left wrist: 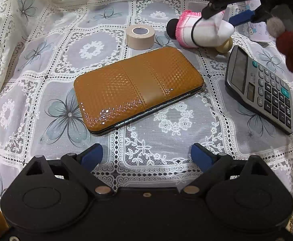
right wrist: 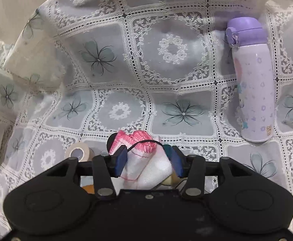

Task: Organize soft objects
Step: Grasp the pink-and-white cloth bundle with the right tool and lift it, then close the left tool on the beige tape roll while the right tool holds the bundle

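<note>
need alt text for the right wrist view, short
The right gripper clamps its blue fingers on a white rolled cloth with a pink frilled edge, held just above a lace tablecloth. A lilac bottle lies on its side at right; a tape roll sits at left.

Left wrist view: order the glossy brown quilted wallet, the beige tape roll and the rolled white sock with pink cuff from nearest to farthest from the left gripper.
1. Glossy brown quilted wallet, just ahead, centre.
2. Beige tape roll, beyond the wallet.
3. Rolled white sock with pink cuff, far right, clamped in the right gripper.
</note>
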